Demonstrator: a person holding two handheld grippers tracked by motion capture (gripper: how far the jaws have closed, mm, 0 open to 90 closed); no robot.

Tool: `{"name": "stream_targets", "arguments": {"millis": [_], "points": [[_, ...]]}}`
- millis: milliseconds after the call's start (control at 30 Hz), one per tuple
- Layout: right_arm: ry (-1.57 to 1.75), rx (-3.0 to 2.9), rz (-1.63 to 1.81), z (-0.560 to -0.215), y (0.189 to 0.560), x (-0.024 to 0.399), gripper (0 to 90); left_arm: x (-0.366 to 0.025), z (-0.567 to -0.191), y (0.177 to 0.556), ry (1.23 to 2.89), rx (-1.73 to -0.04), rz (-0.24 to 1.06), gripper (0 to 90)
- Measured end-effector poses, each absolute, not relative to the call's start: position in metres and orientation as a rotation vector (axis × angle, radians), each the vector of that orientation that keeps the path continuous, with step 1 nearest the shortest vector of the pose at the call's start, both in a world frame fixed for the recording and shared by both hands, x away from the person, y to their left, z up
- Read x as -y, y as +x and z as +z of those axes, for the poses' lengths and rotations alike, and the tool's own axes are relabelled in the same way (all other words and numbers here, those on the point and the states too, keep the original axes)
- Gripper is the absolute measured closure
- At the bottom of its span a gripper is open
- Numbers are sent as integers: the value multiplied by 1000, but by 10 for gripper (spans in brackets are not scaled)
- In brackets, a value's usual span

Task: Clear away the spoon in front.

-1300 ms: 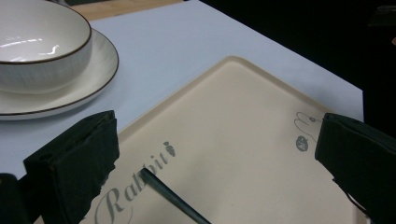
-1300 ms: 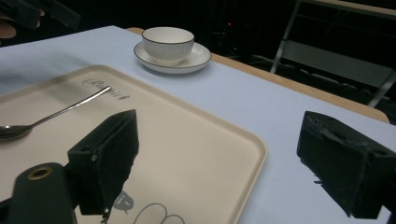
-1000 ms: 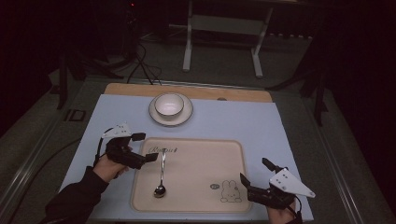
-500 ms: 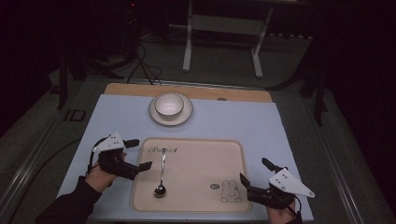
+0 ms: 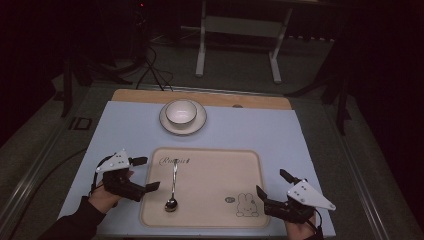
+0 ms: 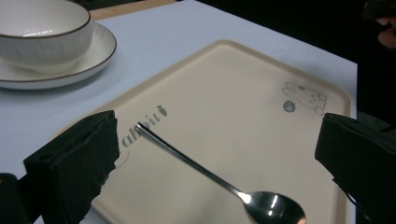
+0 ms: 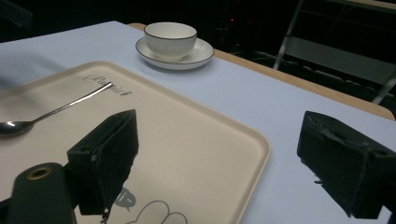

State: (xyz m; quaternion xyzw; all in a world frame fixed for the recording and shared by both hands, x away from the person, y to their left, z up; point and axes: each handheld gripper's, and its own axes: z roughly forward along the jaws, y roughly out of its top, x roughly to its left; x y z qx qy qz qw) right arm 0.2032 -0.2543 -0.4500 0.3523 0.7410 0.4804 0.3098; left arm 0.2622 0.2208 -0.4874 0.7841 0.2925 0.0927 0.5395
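We see a slim metal spoon (image 5: pixel 173 186) lying flat on the beige tray (image 5: pixel 210 220), its shiny bowl toward the near edge and its thin handle running straight away toward the script lettering at the tray's far left. Taking the tray's centre as the dial in the high view, the spoon sits at about 9 o'clock, in the tray's left part. In the left gripper view the spoon (image 6: pixel 219 182) lies between the two black jaws but beyond them, touched by neither.

Our left gripper (image 5: pixel 144 174) hangs at the tray's left edge, held in a hand (image 5: pixel 105 196) coming in from 7 o'clock, jaws spread wide and pointing toward 3 o'clock at the spoon. Our right gripper (image 5: pixel 274 184) sits at about 4 o'clock by the tray's right near corner, next to the rabbit drawing (image 5: pixel 246 205), jaws also wide apart, empty, aimed toward 10 o'clock. A white bowl (image 5: pixel 181 112) on a saucer (image 5: pixel 198 125) stands at 12 o'clock, well apart from the tray.
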Motion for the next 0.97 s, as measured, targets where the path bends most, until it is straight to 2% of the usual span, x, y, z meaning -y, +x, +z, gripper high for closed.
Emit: {"name": "stream_targets", "arguments": {"millis": [433, 967], "points": [[944, -1971, 1245, -454, 207, 255, 126, -230, -509, 269, 1872, -765, 211, 3], [961, -1986, 1229, -458, 210, 255, 126, -229, -512, 269, 1889, -790, 235, 3]]}}
